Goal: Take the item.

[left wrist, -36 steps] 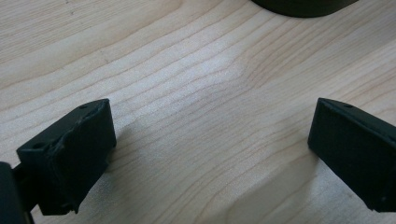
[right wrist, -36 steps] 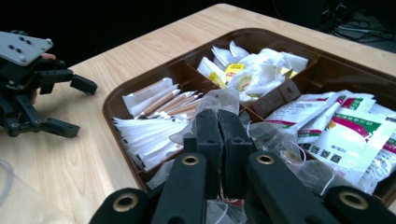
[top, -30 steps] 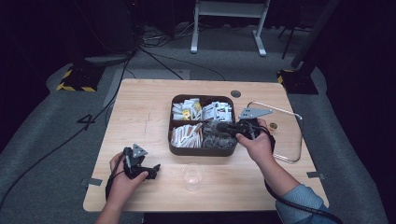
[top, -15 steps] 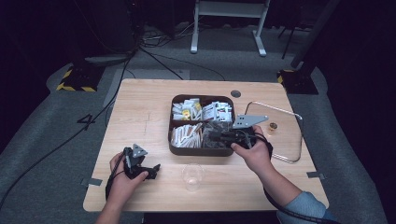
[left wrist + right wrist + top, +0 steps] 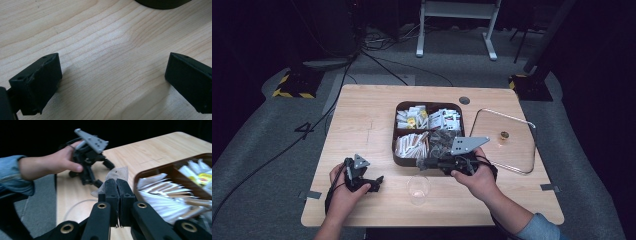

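Observation:
A dark brown compartment box (image 5: 398,131) of sachets and stick packets stands mid-table. My right gripper (image 5: 420,163) hovers at the box's front edge, pointing left, just above a clear glass cup (image 5: 418,189). In the right gripper view its jaws (image 5: 116,182) are shut on a translucent tea bag (image 5: 118,173) with brown contents. My left gripper (image 5: 377,182) rests on the table at the front left. In its own view it (image 5: 112,77) stands open over bare wood, with nothing between its fingers.
A glass lid (image 5: 507,150) with a small knob lies on the table right of the box. The cup's rim (image 5: 75,206) shows below the right jaws. The person's left hand and left gripper (image 5: 103,174) lie beyond the tea bag. The box's corner (image 5: 162,3) is ahead of the left jaws.
The right gripper has moved left and toward the front edge, from over the box's near compartments to above the cup, carrying the tea bag. The left gripper has stayed put.

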Tool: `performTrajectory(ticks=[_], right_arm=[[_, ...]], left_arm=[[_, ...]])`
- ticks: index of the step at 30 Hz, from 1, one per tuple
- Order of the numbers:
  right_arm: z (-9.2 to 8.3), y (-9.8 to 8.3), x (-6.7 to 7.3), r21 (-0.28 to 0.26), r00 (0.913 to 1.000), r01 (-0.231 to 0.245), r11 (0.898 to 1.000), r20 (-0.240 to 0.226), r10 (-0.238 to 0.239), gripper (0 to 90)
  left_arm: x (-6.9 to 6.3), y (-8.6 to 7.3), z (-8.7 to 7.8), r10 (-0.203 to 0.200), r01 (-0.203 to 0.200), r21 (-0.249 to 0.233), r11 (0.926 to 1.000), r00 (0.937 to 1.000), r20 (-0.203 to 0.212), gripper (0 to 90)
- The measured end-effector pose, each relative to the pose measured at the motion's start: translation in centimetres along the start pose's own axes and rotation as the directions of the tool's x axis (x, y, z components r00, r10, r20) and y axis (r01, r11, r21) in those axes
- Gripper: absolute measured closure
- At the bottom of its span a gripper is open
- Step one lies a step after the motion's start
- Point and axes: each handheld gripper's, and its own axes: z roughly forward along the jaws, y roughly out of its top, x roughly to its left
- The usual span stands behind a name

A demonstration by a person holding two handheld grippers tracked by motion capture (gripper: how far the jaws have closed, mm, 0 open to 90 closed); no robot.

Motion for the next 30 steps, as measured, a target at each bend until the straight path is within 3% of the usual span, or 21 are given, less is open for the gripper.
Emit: performTrajectory(ticks=[6, 16, 30], right_arm=[[0.5, -0.4, 1.2, 0.025, 0.9988, 0.002, 1.0, -0.049, -0.001, 88.2], [1.4, -1.3, 2.1, 0.059, 0.9955, -0.004, 0.998, -0.094, 0.01, 88.2], [2.5, -2.4, 2.4, 0.112, 0.995, 0.0, 0.994, -0.099, 0.011, 88.2]], left_arm=[[0.0, 0.0, 0.0, 0.0, 0.0, 0.001, 1.0, 1.0, 0.0, 1.3], [0.0, 0.0, 0.0, 0.0, 0.0, 0.001, 1.0, 1.0, 0.0, 1.3], [0.0, 0.0, 0.0, 0.0, 0.0, 0.0, 1.0, 1.0, 0.0, 1.3]])
